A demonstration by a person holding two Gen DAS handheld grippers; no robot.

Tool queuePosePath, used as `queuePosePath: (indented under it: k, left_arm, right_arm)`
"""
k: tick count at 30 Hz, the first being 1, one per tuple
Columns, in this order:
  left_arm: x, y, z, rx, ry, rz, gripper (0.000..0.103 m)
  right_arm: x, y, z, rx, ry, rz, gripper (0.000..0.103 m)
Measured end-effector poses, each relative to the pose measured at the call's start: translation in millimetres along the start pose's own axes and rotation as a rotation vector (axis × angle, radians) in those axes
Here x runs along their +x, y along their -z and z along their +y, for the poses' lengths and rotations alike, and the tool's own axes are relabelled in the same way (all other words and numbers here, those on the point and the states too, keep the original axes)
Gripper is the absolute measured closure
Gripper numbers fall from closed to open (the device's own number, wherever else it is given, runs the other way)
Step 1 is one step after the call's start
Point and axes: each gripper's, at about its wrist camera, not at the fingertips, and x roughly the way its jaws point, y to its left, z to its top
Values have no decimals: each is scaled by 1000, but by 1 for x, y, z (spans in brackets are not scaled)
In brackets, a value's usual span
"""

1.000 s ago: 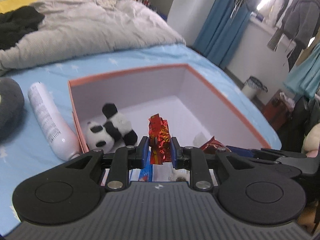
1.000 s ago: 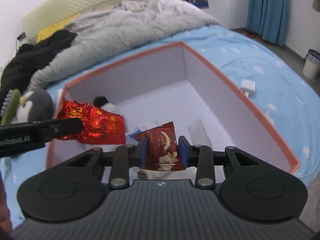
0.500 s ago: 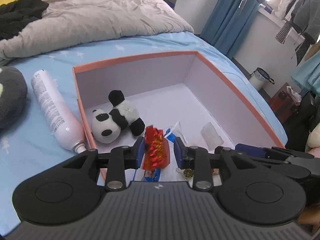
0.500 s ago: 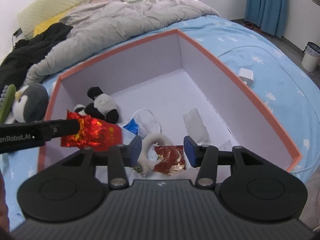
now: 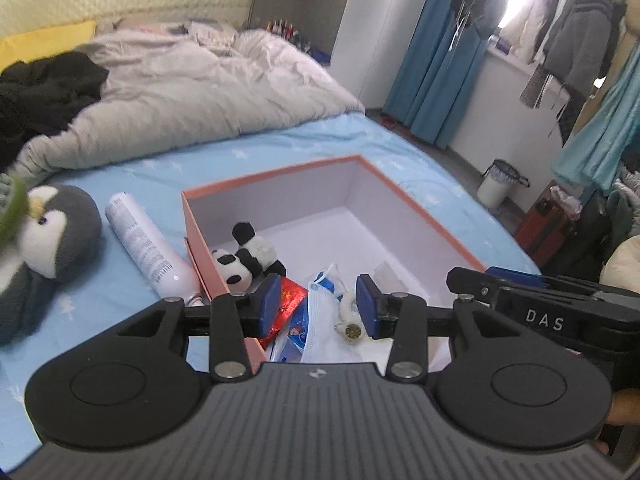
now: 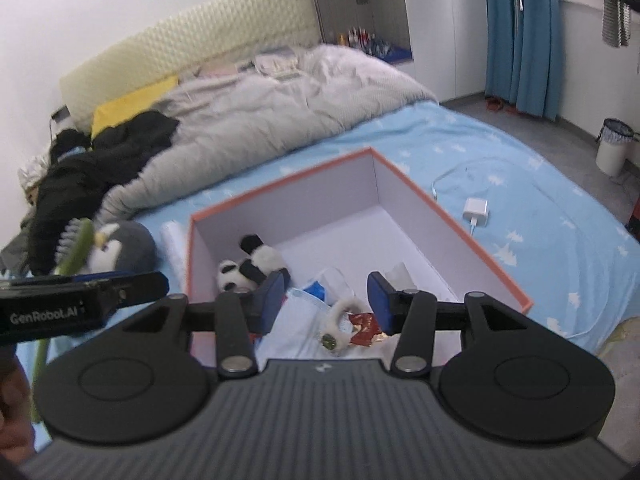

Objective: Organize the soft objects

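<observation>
- A bed point(image 6: 500, 216) in a pale-blue sheet, with a rumpled grey duvet point(image 6: 260, 120) — cream headboard point(image 6: 192, 48) behind.
- Blue curtains point(image 6: 520, 32) by the bright window; grey floor point(image 6: 568, 128), a white bin point(image 6: 612, 152).

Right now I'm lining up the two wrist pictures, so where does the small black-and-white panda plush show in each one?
Left wrist view: the small black-and-white panda plush lies in the box's near-left corner, just above the left claw's left pad.
Right wrist view: the panda plush lies left of centre, in the same corner.
Shared landmark: the orange-rimmed cardboard box around it.
</observation>
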Motion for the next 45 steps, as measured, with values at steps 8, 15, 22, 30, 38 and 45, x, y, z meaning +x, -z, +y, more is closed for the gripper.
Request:
queuePosePath:
  k: [8,15,22,30,38,45]
  left_arm:
    - [-81,7,-5,29,7,-90,56]
    - [-140,23,-6,38,14,-149,52]
    - [-174,45,-8,43,22,-167,52]
    - [-196,70,-13,45,27,-176,51]
    - [-205,90,-9,17,14,-176,50]
    - [-201,98,-1,14,-6,-167,50]
  right_arm:
    - [-63,6,26,-7,-12,-91,54]
    - [-107,20,46,-14,-25,-138,54]
    - [-135,40,54,-22,-15,-156,54]
    - [-150,62,60,-23,-5,-144,54]
    - [-157,84,64,-16,-19,-146,54]
    - [-154,90,66,-21,-23,-141,54]
